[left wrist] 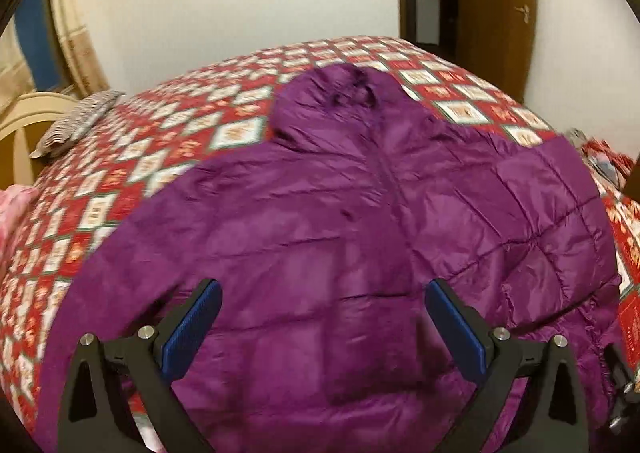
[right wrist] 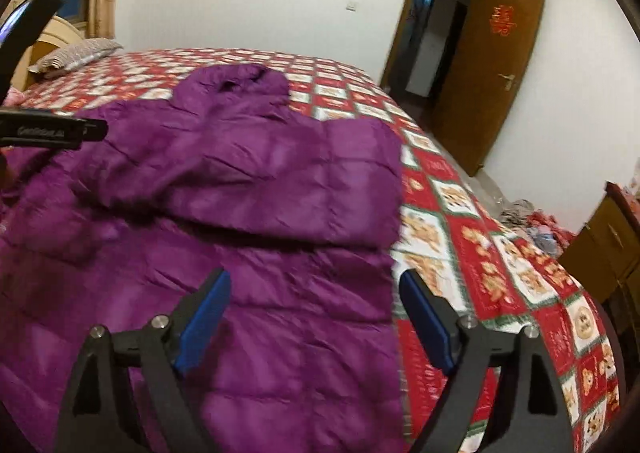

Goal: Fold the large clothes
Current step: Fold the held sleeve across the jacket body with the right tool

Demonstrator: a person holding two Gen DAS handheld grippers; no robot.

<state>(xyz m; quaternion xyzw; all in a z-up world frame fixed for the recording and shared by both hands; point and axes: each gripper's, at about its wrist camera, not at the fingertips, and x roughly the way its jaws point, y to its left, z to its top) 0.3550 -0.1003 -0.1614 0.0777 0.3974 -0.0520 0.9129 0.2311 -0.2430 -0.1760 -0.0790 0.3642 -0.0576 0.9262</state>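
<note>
A wide bed with a red and white patterned cover (left wrist: 132, 157) fills the room ahead of both sets of fingers, and a striped pillow (right wrist: 76, 53) lies at its far left end. Spread flat across the cover, directly beyond and beneath the fingers, is a large purple quilted puffer jacket (left wrist: 360, 221), its hood (right wrist: 236, 83) pointing away from them. One sleeve (right wrist: 280, 193) is folded across the chest, lying just past the right gripper's fingertips. The right gripper (right wrist: 316, 313) hangs over the jacket's right edge, one finger above the fabric and the other above the bare cover, its jaws wide and empty. The left gripper (left wrist: 322, 317) hangs over the jacket's lower body, its jaws also wide apart with nothing between them. The jacket looks light, soft and puffy with a slick shell, likely to slide and spring back; pinching a seam or the hem should hold better than a padded panel.
</note>
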